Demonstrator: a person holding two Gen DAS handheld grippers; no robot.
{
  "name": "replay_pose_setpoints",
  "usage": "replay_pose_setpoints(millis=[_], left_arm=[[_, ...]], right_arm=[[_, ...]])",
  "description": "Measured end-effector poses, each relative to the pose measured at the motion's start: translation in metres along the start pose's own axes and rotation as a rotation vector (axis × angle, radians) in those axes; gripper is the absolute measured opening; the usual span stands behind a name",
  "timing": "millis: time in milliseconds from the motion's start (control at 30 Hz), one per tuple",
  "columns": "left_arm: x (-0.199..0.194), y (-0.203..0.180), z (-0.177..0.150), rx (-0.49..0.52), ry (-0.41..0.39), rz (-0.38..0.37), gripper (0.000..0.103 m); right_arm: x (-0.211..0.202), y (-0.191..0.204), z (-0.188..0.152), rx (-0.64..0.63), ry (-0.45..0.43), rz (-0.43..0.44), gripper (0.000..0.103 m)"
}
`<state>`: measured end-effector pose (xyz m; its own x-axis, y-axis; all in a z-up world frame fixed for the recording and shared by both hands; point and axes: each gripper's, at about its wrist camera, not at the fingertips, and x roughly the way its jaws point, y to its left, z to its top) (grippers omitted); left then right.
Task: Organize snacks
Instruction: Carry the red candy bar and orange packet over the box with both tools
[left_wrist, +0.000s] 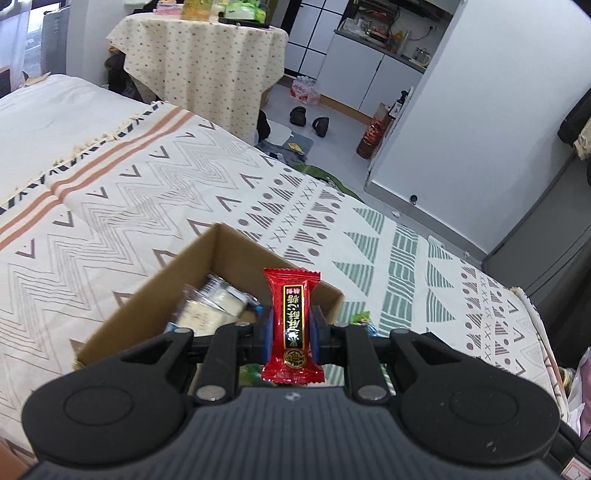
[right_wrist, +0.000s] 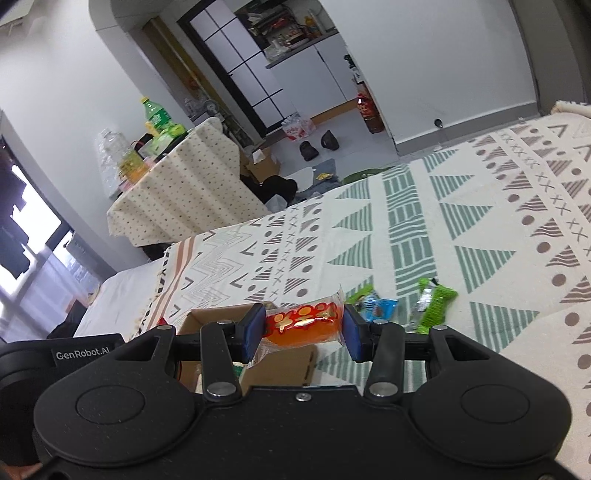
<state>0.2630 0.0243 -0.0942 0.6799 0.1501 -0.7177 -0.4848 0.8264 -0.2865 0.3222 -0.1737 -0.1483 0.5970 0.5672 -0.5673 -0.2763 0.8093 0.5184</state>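
A: My left tongs (left_wrist: 291, 328) are clenched on a red candy (left_wrist: 292, 325), upright above the cardboard box (left_wrist: 147, 295) on the bed (left_wrist: 110, 206). This camera looks into the box: pale wrapped snacks (left_wrist: 214, 306) lie inside.

B: And the other camera?

A: My right tongs (right_wrist: 303, 328) grip an orange jelly pack (right_wrist: 304, 325) crosswise, by the box's (right_wrist: 280, 365) rim. Only this view shows a green snack bar (right_wrist: 434, 306) and a blue wrapper (right_wrist: 376, 308) loose on the patterned bedspread (right_wrist: 480, 221) beside the box.

B: The room?

A: A round table under a dotted cloth (left_wrist: 207, 62) stands past the bed's far edge, bottles (right_wrist: 157, 118) on it; slippers (left_wrist: 308, 120) sit on the floor.
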Motion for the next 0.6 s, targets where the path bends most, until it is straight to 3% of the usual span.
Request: replay_pose_setpoints(millis=[600], left_arm=[[0.004,0.074,0.02,-0.079,0.057,-0.024,0.019]], right_arm=[[0.01,0.056,-0.012,-0.111,-0.015,0.008,0.044]])
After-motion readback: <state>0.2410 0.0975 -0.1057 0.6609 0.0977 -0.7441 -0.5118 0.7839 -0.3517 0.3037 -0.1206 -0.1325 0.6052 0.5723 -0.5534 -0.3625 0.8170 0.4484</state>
